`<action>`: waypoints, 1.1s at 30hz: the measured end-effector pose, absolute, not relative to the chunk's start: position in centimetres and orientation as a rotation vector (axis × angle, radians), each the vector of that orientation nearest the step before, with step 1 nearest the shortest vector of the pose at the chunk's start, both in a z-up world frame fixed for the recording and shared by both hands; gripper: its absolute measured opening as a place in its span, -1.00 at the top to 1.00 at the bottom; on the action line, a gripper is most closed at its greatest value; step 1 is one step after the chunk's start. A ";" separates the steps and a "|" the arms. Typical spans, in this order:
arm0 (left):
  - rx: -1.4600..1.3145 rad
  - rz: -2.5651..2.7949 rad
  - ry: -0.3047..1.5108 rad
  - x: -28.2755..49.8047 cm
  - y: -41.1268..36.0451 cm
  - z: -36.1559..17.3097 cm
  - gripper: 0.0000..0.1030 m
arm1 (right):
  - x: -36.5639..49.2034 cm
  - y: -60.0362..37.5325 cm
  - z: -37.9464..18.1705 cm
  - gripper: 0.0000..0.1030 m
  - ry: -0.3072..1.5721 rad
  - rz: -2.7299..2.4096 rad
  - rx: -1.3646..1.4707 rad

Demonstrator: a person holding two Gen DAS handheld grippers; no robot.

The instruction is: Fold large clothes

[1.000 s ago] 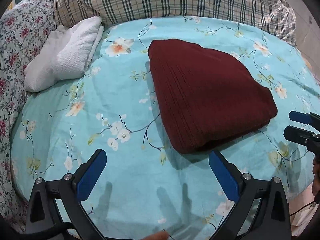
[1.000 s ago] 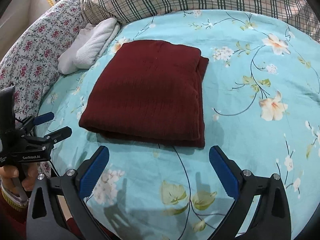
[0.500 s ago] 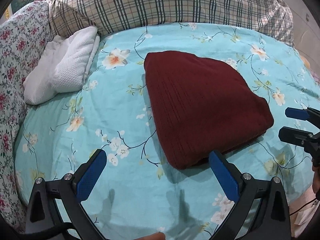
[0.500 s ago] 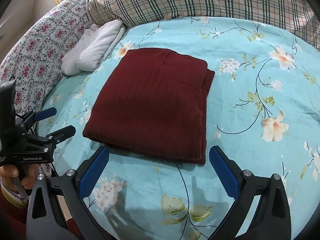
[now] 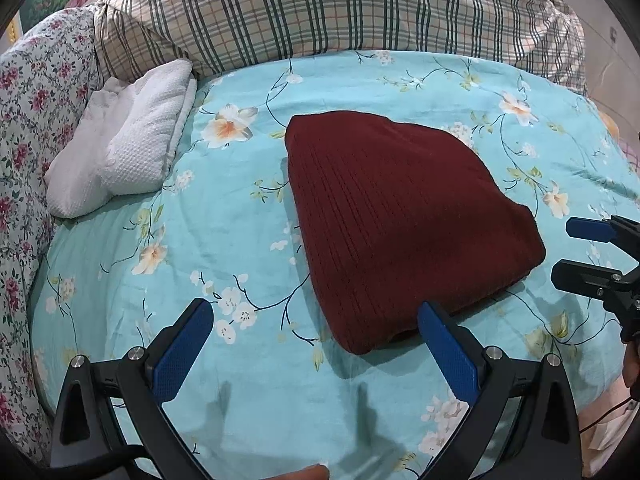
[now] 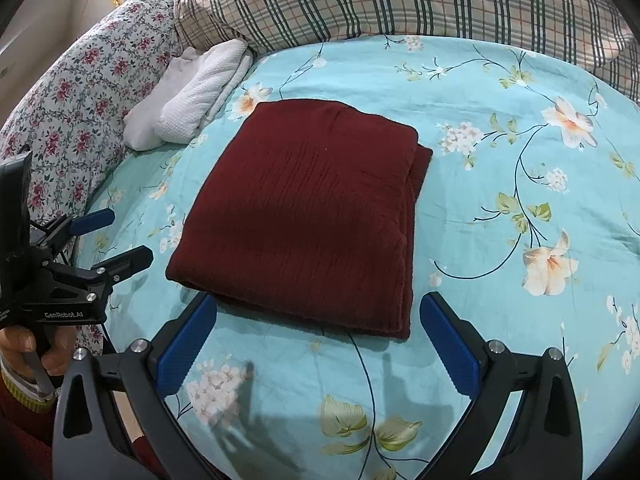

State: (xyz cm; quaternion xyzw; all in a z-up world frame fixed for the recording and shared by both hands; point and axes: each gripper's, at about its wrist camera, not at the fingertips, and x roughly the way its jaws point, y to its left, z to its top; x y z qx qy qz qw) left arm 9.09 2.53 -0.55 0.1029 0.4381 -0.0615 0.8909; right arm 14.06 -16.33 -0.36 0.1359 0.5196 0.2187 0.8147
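Floral bedsheet (image 5: 224, 240): folded maroon garment (image 6: 308, 216) just ahead of both spread, empty claws (image 5: 316, 348) (image 6: 316, 336).

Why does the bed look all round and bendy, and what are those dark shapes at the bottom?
Left wrist view: the fisheye lens curves the bed, corners go black, and the left gripper throws finger shadows on the sheet. Right wrist view: same bending, the right gripper casts shadows too, and the red cloth stays sharp.

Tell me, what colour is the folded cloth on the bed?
Dark red, a maroon shade. The folded cloth shows best in the right wrist view.
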 end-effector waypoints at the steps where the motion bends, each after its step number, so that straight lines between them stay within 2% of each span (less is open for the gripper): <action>1: 0.213 -0.127 0.909 9.1 2.5 -0.5 -0.99 | 14.1 -16.3 -0.3 -0.97 1.109 0.466 0.289; 33: 0.221 -0.162 0.861 6.0 2.1 1.1 -0.99 | 11.3 -16.0 2.4 -0.98 1.074 0.484 0.253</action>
